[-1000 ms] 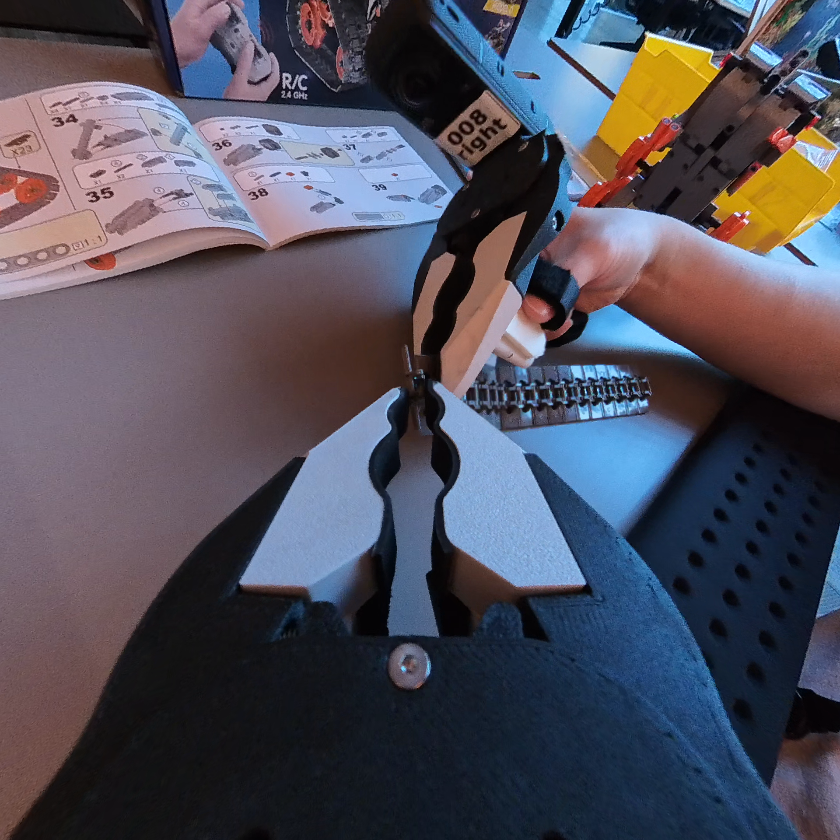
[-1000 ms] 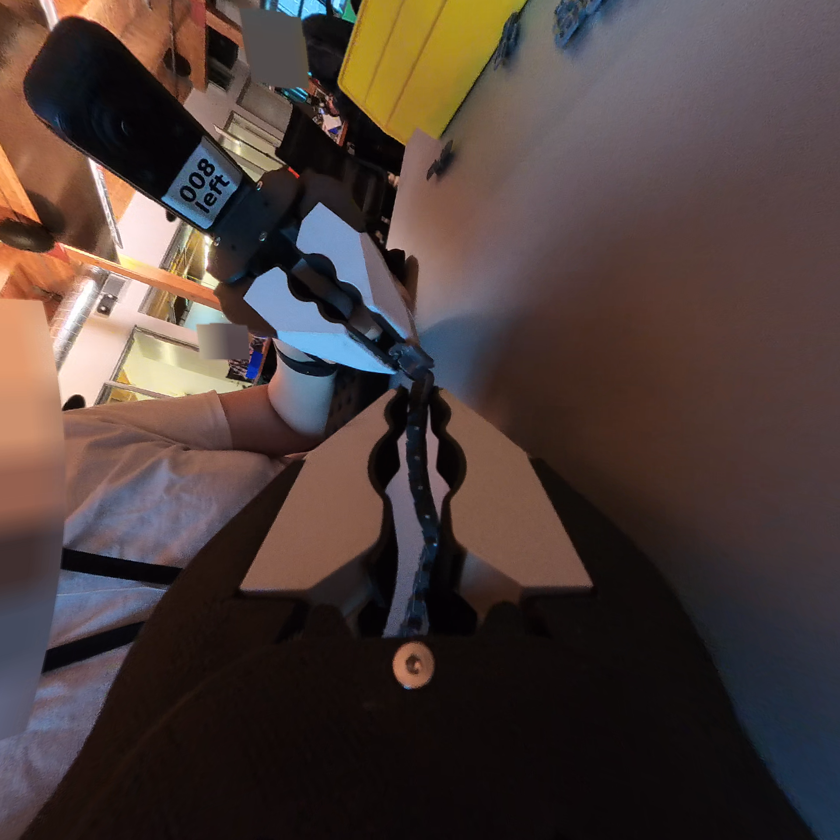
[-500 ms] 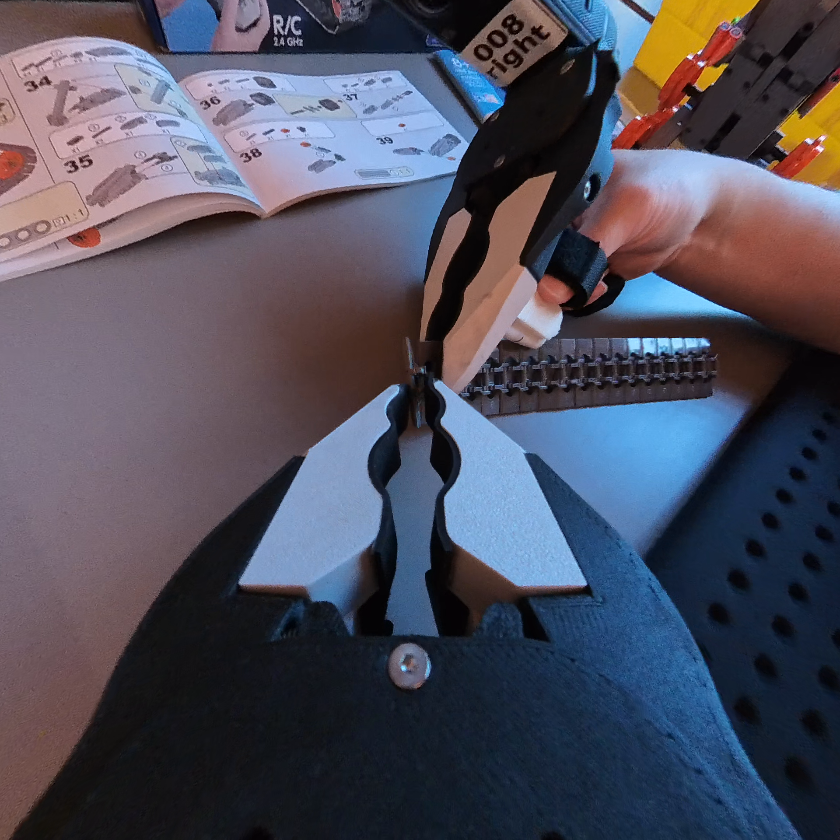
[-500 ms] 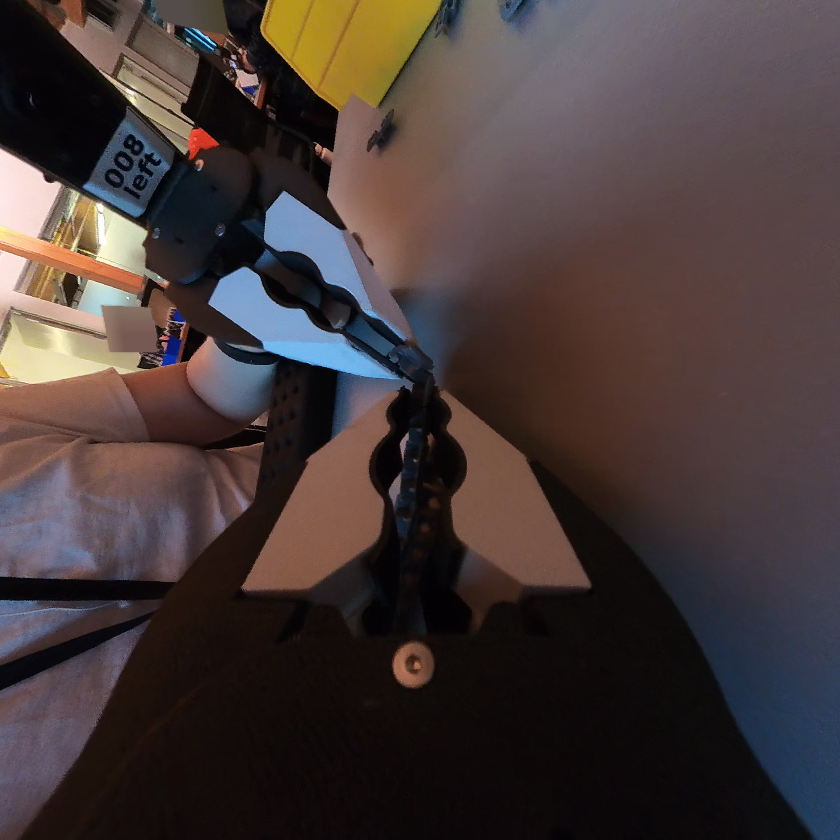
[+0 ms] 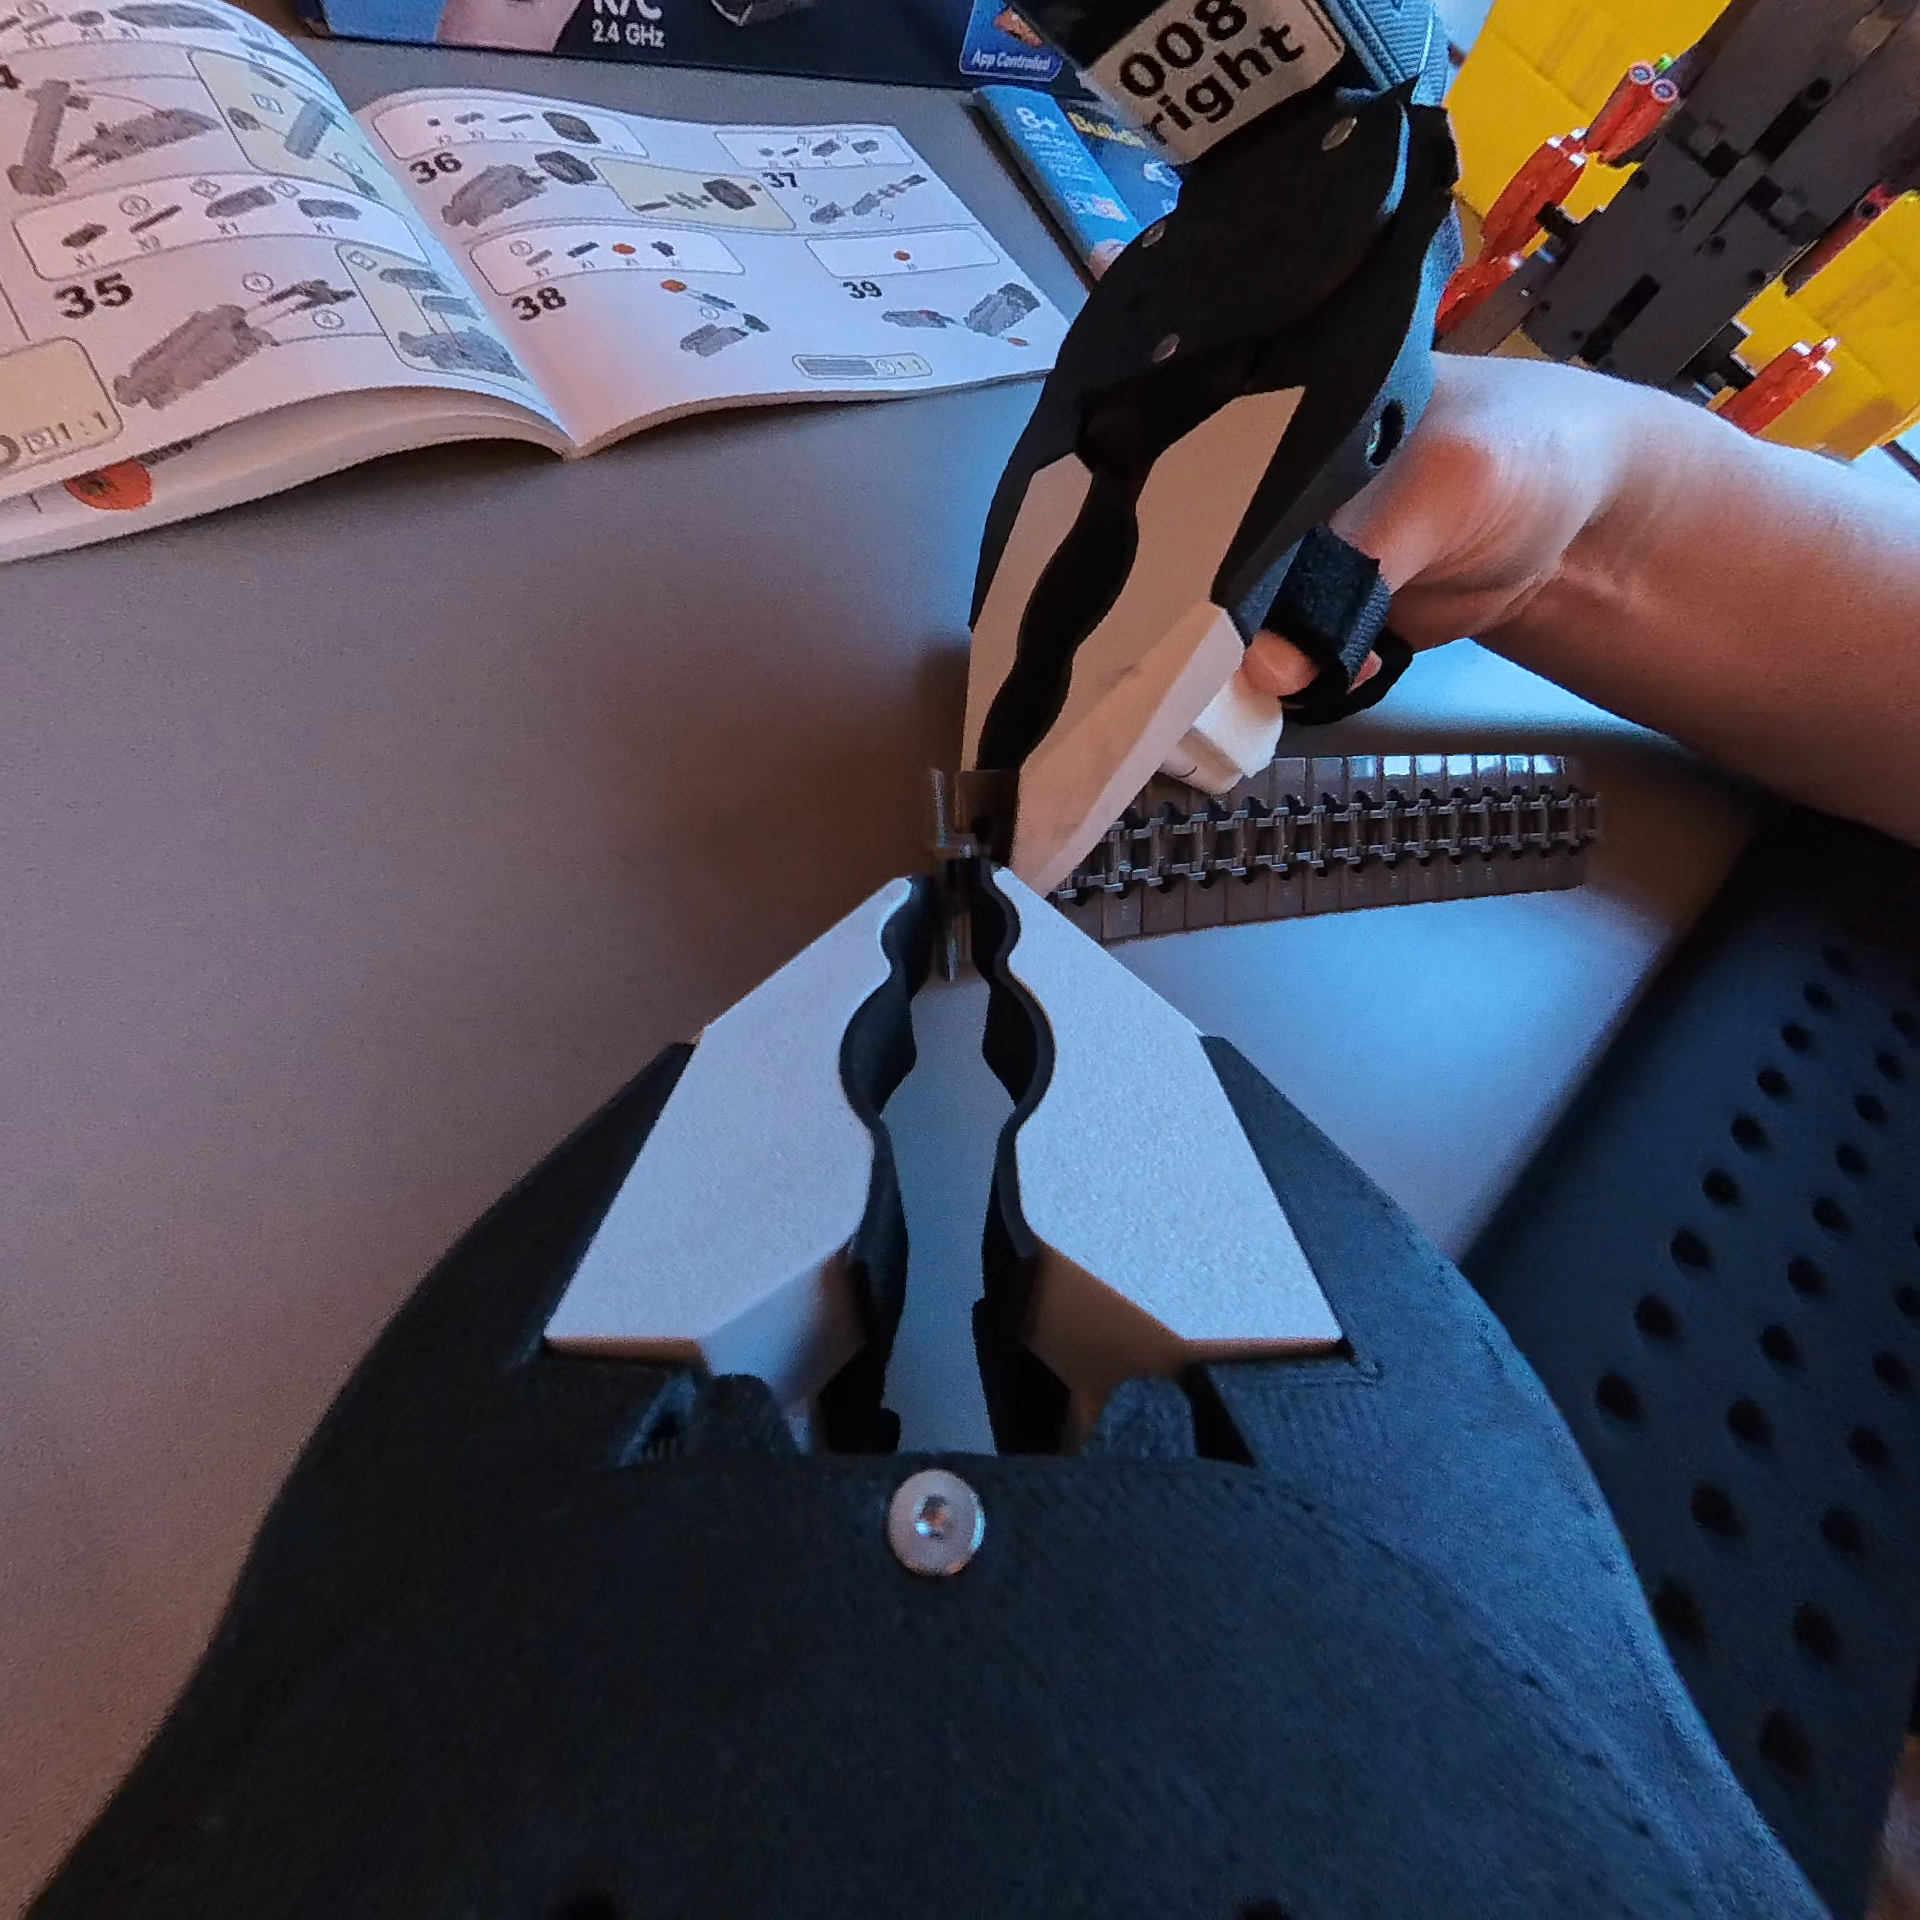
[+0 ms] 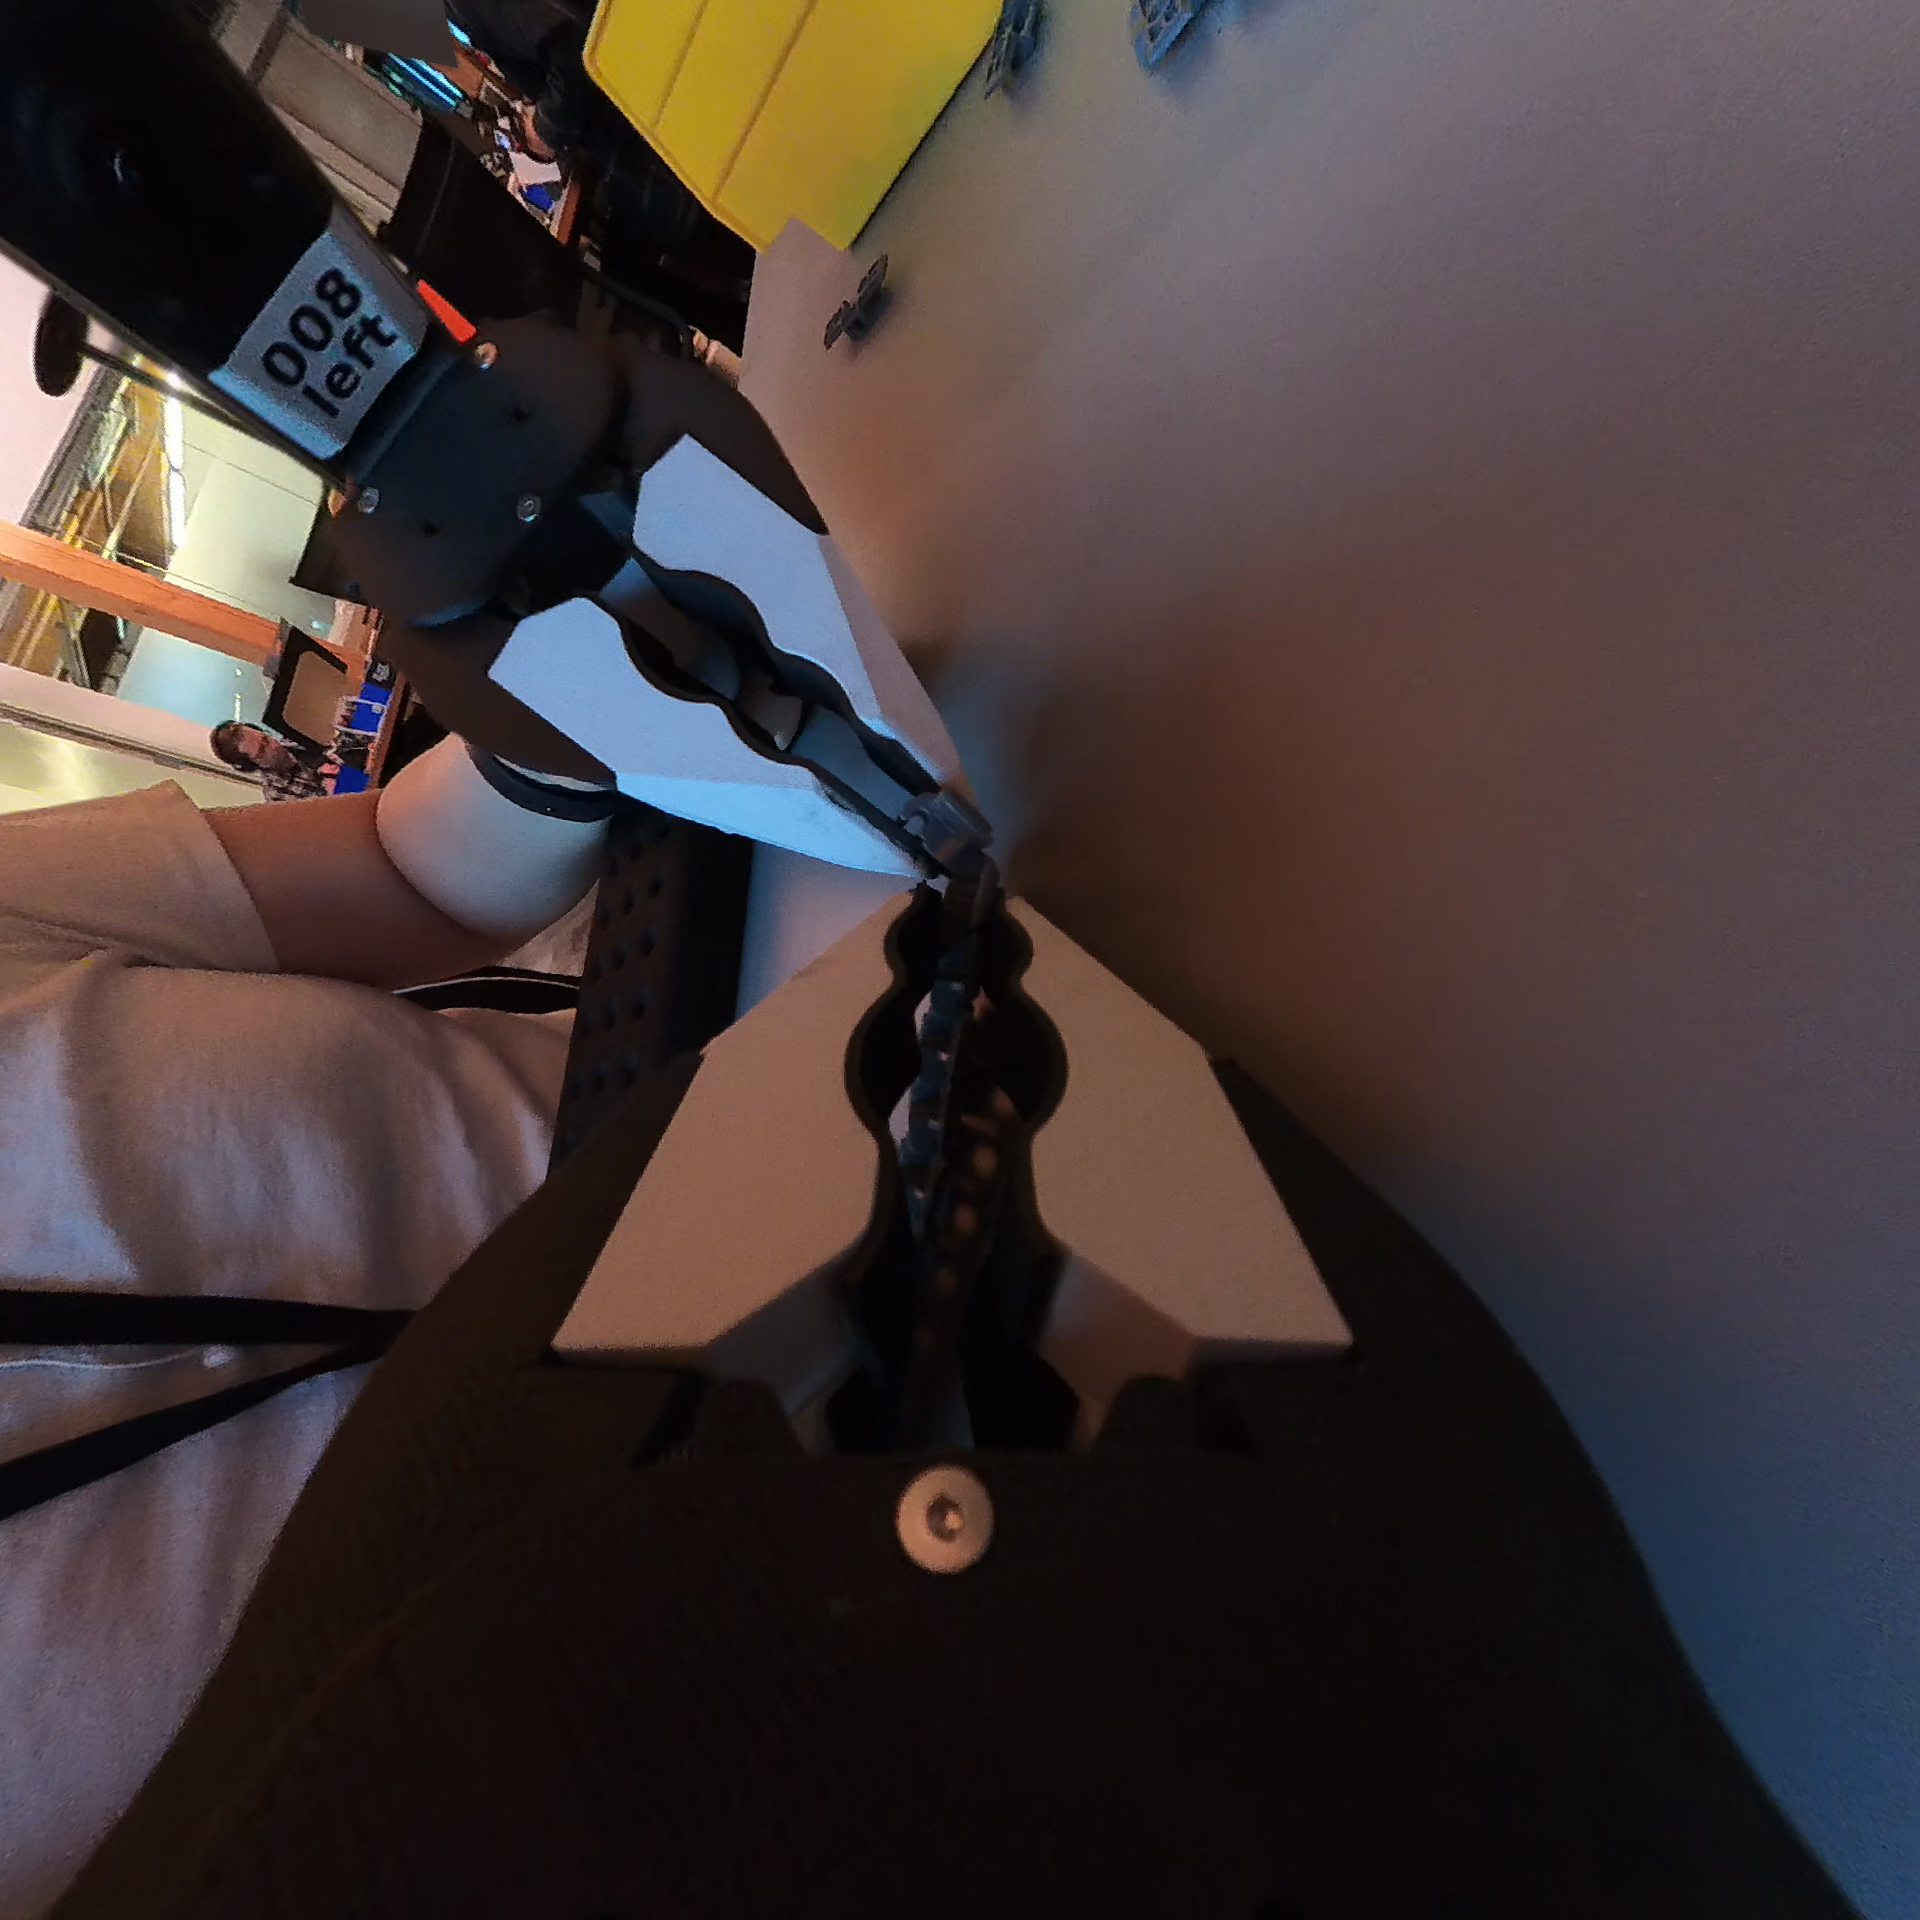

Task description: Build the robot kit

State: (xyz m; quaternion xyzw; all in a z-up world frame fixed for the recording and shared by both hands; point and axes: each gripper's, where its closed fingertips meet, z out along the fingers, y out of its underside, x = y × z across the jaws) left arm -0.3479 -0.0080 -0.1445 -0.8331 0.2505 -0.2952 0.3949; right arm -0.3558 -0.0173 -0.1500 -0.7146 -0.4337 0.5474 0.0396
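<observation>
My left gripper (image 5: pixel 951 904) is shut on a small dark track link (image 5: pixel 943 821) just above the brown table. My right gripper (image 5: pixel 985 826) comes down from the upper right, held by a hand (image 5: pixel 1507 499), and meets it tip to tip. It is shut on one end of a dark track strip (image 5: pixel 1330 842) that trails to the right along the table. In the right wrist view the strip (image 6: pixel 940 1049) runs back between my right gripper's (image 6: pixel 956 914) fingers. The left gripper (image 6: pixel 930 826) there pinches the grey link (image 6: pixel 945 821) against the strip's end.
An open instruction booklet (image 5: pixel 416 260) and a dark box (image 5: pixel 727 31) lie at the back left. Yellow bins (image 5: pixel 1849 312) and a dark model with orange parts (image 5: pixel 1714 208) stand at the back right. A black perforated plate (image 5: pixel 1766 1247) lies at the right. Small loose parts (image 6: pixel 857 301) lie farther off.
Both grippers stay shut and tip to tip. The right gripper has tilted and sits higher in the left view. The strip on the table has shifted a little to the right.
</observation>
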